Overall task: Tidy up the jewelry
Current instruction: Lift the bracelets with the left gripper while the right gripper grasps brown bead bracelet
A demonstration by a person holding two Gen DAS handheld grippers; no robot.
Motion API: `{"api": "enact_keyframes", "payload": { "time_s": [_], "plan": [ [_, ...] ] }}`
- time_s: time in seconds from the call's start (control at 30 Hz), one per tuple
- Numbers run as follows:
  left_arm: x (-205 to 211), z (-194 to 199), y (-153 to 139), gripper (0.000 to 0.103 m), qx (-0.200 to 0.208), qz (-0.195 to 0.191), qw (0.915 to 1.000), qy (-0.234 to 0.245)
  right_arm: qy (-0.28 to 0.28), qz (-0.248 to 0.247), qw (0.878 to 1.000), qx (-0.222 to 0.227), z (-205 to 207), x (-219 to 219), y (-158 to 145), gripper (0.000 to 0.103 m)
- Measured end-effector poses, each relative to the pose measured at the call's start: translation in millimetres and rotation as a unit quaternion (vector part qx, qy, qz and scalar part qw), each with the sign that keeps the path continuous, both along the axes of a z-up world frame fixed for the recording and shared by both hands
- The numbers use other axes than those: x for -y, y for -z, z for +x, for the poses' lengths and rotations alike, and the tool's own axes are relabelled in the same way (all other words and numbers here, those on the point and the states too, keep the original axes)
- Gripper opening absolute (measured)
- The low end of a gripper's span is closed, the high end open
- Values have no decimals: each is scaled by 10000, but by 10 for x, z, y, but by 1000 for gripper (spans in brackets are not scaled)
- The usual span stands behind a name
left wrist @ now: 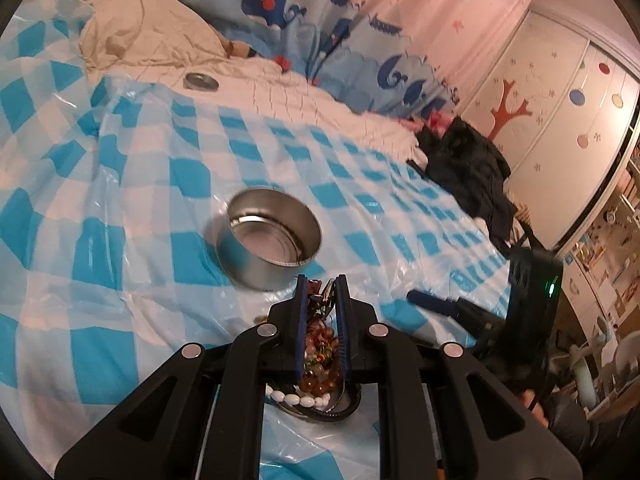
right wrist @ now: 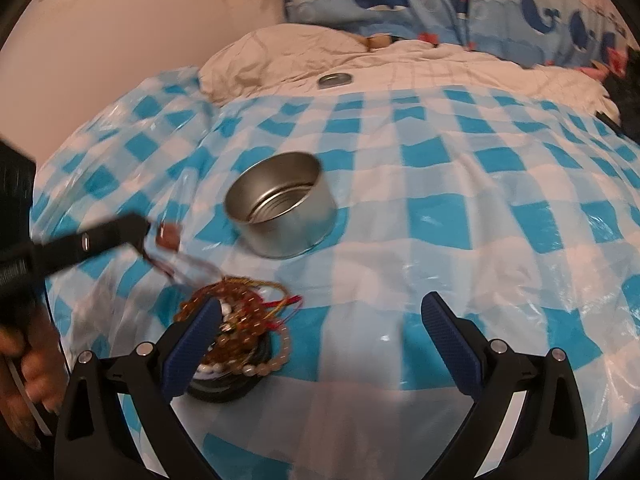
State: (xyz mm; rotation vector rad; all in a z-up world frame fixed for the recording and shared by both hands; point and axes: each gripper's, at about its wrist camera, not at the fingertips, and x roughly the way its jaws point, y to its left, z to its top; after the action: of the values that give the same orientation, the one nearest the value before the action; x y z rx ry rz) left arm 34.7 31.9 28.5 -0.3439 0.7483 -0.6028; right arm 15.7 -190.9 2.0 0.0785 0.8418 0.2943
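So the left gripper (left wrist: 322, 286) has its fingers clenched on a small brownish jewelry piece (left wrist: 320, 300). In the right wrist view it's blurry, with thin strands trailing down from the fingers toward the pile, so its long axis runs roughly tip-to-pile; can't tell what exactly it is. Right below and behind those fingers sits the jewelry pile (right wrist: 240, 320), amber beads, white beads, a red-yellow cord, heaped on a dark round lid (right wrist: 224, 390). The right gripper (right wrist: 324, 344) is released, fingers wide apart, its left finger overlapping the pile. Just past the left fingertips is the empty metal tin (left wrist: 272, 240), upright, mouth up, nothing between. Way beyond, a small tin lid (left wrist: 202, 81) lies near the pillow (left wrist: 152, 32) on the bed (left wrist: 400, 240).
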Motion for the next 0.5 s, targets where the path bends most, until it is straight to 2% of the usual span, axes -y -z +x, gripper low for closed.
{"api": "enact_keyframes", "payload": {
  "time_s": [0.33, 0.5],
  "plan": [
    [-157, -25, -108, 12, 134, -72, 9995, -262, -1077, -174, 9939, 163, -172, -485, 68, 96],
    [-194, -37, -87, 12, 112, -65, 9995, -296, -1206, -291, 9921, 199, -169, -610, 135, 96]
  ]
}}
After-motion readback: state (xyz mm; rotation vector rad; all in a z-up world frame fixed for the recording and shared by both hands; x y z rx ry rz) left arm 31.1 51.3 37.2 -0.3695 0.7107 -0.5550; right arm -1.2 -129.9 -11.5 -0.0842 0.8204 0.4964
